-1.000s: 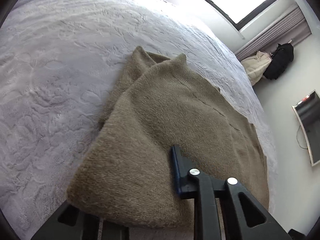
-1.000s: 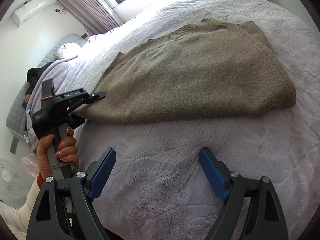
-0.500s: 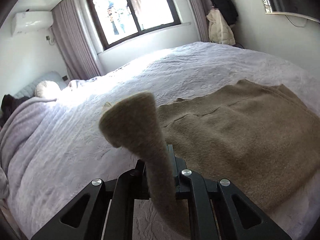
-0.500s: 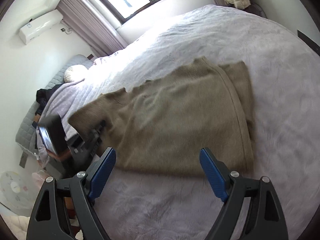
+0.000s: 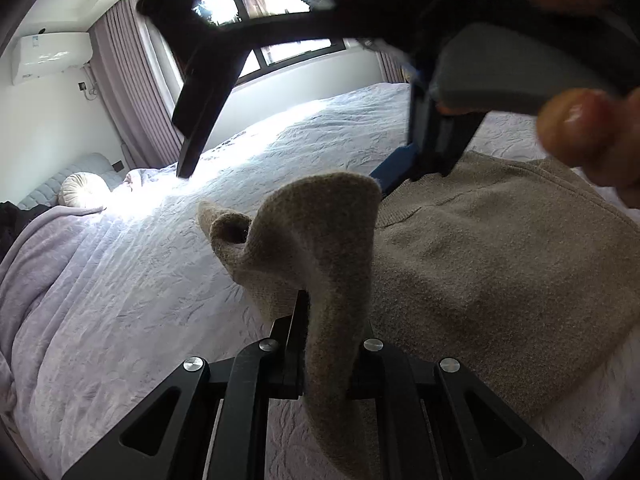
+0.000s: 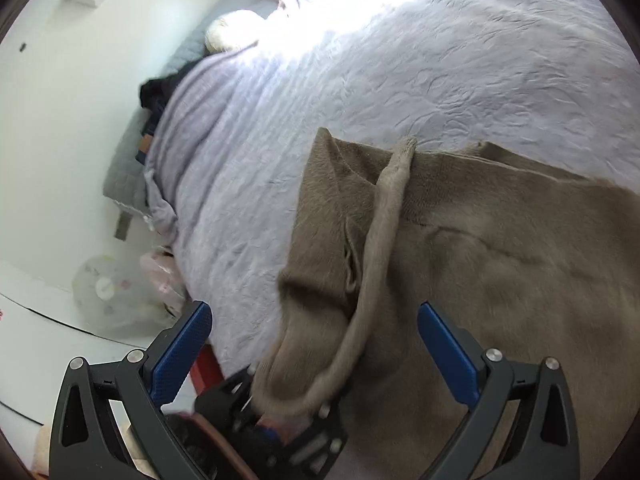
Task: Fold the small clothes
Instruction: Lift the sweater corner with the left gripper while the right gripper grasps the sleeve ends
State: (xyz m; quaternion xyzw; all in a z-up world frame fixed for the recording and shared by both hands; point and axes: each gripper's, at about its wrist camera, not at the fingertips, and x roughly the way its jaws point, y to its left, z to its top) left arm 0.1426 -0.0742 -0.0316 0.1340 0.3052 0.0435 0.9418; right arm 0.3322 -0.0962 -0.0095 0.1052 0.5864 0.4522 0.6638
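Observation:
A brown knit sweater (image 5: 480, 260) lies spread on the bed. My left gripper (image 5: 324, 332) is shut on one corner of it and holds that fold (image 5: 320, 220) raised off the cover. In the right wrist view this raised strip (image 6: 384, 240) runs down to the left gripper (image 6: 288, 396) at the bottom. My right gripper (image 6: 316, 344) hovers just above it. Its jaws are opening wide, with the strip seen between the blue pads (image 6: 448, 344) but untouched. The left wrist view shows the right gripper (image 5: 280, 176) blurred overhead, with a person's fingers (image 5: 580, 128) on it.
The bed has a lavender quilted cover (image 5: 120, 300) and a round pillow (image 5: 82, 192) at its head. A window (image 5: 256, 0) and an air conditioner (image 5: 48, 56) are behind. Beside the bed's edge stand a floor fan (image 6: 108, 292) and dark clothes (image 6: 160, 88).
The left gripper rolled, shut on the sweater's corner and lifted it, then kept still. The right gripper swung across to hover over the left one, and its jaws widened.

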